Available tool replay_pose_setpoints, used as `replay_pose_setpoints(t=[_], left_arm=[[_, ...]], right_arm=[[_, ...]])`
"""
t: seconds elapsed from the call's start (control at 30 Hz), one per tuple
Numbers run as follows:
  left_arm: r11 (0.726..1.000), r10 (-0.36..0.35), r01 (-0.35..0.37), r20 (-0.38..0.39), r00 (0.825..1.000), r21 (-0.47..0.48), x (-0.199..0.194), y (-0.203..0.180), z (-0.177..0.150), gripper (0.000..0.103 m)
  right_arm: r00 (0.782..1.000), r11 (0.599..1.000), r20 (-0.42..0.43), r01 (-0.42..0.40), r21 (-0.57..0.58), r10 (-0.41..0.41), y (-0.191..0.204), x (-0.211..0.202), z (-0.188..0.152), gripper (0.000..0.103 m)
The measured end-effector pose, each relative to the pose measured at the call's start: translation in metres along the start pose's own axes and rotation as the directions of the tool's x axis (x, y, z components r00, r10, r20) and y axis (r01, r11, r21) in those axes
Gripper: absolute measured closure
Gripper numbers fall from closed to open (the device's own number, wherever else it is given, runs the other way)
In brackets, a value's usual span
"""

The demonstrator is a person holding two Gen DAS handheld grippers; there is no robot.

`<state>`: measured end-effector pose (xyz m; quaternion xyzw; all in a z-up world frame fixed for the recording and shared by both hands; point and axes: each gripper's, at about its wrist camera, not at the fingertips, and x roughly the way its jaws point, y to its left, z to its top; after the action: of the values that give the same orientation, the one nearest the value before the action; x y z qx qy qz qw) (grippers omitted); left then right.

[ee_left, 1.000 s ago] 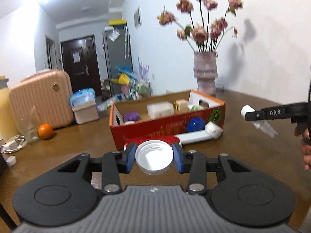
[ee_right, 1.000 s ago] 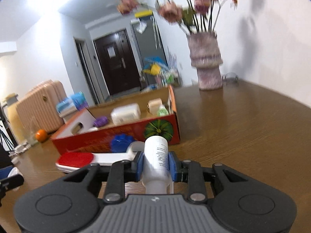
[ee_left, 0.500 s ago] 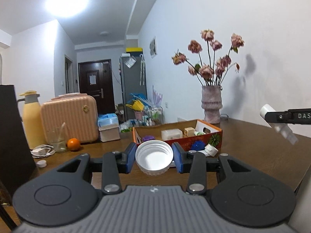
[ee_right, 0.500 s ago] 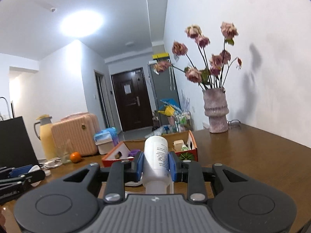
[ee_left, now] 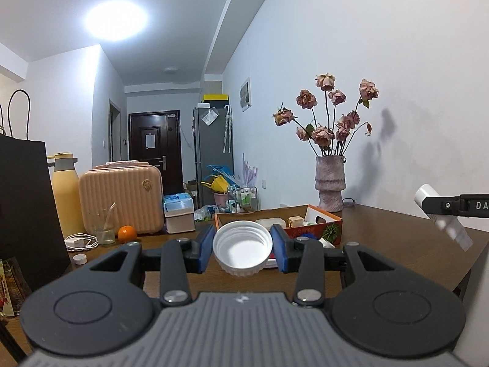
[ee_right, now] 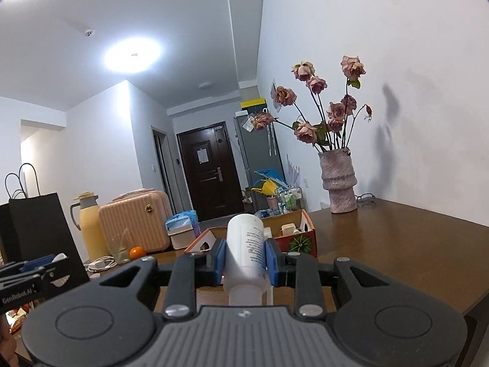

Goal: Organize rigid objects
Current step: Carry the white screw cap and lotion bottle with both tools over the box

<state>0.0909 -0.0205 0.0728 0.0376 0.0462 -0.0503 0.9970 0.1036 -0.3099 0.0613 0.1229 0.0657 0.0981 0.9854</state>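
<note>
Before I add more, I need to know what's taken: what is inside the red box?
In the red box: a white block, a small tan box, something green. The held cap and bottle hide the rest.

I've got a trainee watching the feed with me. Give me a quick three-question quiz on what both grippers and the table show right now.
1. True or false: the left gripper is closed on a white cap.
2. What does the right gripper hold? A) an orange B) a white bottle C) a cup
3. Fill in: the vase of flowers stands on the table behind the ____ box.

Key
1. True; its open side faces the camera.
2. B, the white bottle, clamped between the blue pads.
3. Cardboard: the cardboard box with small items inside.
</note>
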Motion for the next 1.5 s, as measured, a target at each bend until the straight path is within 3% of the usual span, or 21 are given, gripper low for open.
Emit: replay_pose_setpoints(t=[0.27, 0.5, 0.67, 0.9, 1.1, 1.27, 1.4, 1.5], left_arm=[[1.000, 0.005, -0.006, -0.050, 0.999, -0.013, 0.026, 0.003, -0.008, 0.062], [0.998, -0.022, 0.017, -0.078, 0.997, -0.059, 0.078, 0.015, 0.001, 0.062], [0.999, -0.021, 0.016, -0.093, 0.995, -0.051, 0.129, 0.020, 0.011, 0.062], [0.996, -0.035, 0.023, -0.154, 0.987, -0.081, 0.233, 0.029, 0.027, 0.062], [0.994, -0.065, 0.042, -0.245, 0.967, -0.099, 0.322, 0.030, 0.028, 0.062], [0.993, -0.103, 0.079, -0.339, 0.935, -0.084, 0.389, 0.028, 0.019, 0.062], [0.995, -0.098, 0.083, -0.426, 0.899, -0.054, 0.438, 0.024, 0.010, 0.062], [0.998, -0.052, 0.060, -0.481, 0.875, 0.001, 0.470, 0.024, 0.000, 0.062]], right_arm=[[1.000, 1.000, -0.029, -0.002, 0.021, 0.003, -0.006, 0.019, -0.006, 0.076], [0.998, 1.000, -0.064, -0.007, 0.028, 0.009, -0.015, 0.065, 0.000, 0.076], [0.997, 1.000, -0.076, -0.019, 0.025, 0.020, -0.022, 0.106, 0.012, 0.076], [0.992, 0.998, -0.108, -0.054, 0.031, 0.057, -0.040, 0.194, 0.039, 0.076], [0.983, 0.993, -0.165, -0.072, 0.089, 0.086, -0.062, 0.278, 0.053, 0.076], [0.966, 0.989, -0.241, -0.066, 0.133, 0.097, -0.077, 0.351, 0.056, 0.076], [0.935, 0.982, -0.343, -0.025, 0.185, 0.088, -0.097, 0.419, 0.054, 0.076], [0.907, 0.985, -0.420, 0.040, 0.170, 0.035, -0.105, 0.467, 0.047, 0.076]])
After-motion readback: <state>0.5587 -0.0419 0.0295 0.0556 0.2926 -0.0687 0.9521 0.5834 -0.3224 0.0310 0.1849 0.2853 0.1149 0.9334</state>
